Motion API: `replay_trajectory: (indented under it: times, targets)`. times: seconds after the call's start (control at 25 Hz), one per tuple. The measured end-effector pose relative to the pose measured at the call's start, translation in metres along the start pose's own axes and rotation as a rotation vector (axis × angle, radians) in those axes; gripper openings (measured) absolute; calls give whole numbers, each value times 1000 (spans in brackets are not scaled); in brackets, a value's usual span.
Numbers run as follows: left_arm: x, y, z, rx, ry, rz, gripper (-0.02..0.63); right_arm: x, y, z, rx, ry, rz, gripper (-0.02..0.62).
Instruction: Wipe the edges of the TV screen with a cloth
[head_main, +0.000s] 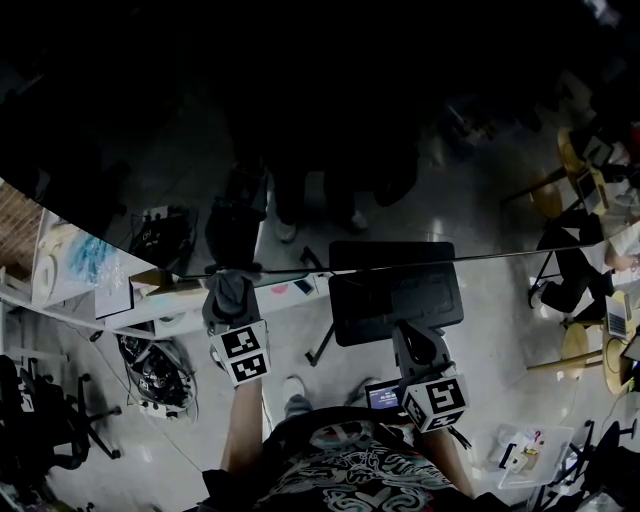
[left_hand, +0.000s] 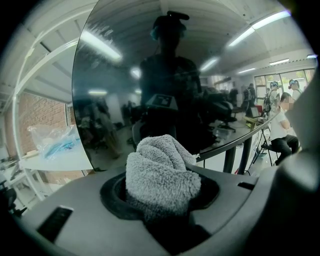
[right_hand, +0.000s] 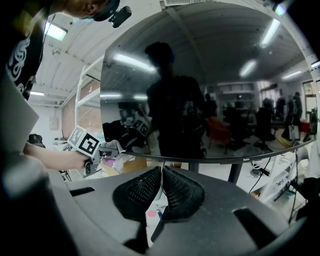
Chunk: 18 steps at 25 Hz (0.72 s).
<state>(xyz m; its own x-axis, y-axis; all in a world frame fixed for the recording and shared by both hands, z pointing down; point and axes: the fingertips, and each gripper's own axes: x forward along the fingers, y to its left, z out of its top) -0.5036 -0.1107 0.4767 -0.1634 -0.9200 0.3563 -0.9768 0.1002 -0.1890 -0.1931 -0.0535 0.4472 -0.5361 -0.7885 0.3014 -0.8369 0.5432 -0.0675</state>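
The TV screen (head_main: 300, 120) is a large dark glossy panel that mirrors the room. Its lower edge (head_main: 500, 255) runs across the head view. My left gripper (head_main: 231, 283) is shut on a bunched grey fluffy cloth (head_main: 233, 297) and holds it against that lower edge near the left side. In the left gripper view the cloth (left_hand: 162, 175) bulges out of the jaws in front of the screen (left_hand: 150, 85). My right gripper (head_main: 416, 342) hangs below the edge, shut and empty; its ribbed pads (right_hand: 175, 190) meet under the screen (right_hand: 200, 100). It also sees the left gripper (right_hand: 102, 149).
A black TV stand (head_main: 395, 295) sits under the screen's middle, just ahead of my right gripper. A white table (head_main: 70, 270) with clutter stands at the left, with cables and a black chair (head_main: 45, 420) below. People sit at desks at the right (head_main: 580, 270).
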Motion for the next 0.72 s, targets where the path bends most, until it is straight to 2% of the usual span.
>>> replay_trajectory:
  times: [0.72]
  targets:
    - [-1,-30,5,9,3,-19,196,-11,-22,-1,23,-14,-5,35]
